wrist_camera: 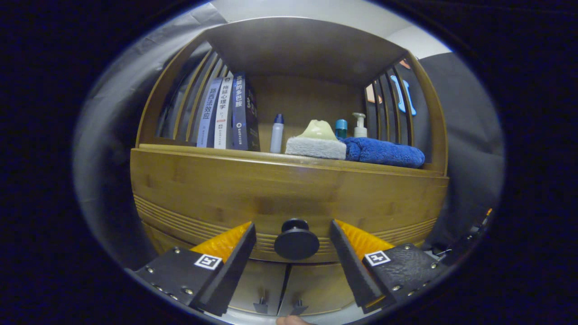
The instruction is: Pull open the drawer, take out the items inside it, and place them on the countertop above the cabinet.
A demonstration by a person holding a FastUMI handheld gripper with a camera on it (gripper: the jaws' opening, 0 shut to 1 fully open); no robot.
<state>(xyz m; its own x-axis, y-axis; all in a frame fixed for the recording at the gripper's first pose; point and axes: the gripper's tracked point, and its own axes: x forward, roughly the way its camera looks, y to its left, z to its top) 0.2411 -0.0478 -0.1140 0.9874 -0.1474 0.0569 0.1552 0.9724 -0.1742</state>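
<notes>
Jaws apart, straddling drawer knob [296,241] on shut drawer front [289,198]; if opening, centre gripper [292,234] on knob, clamp square, pull straight

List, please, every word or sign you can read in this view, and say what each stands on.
"路西法效应": pale blue book spine.
"拖延心理学": white book spine.
"贪婪的多巴胺": dark blue book spine.
The small print low on these spines is too small to read.
White bottle and pump bottle: no readable text.
The gripper is open, with its fingers either side of the drawer knob. It carries square coded tags, no words.
</notes>
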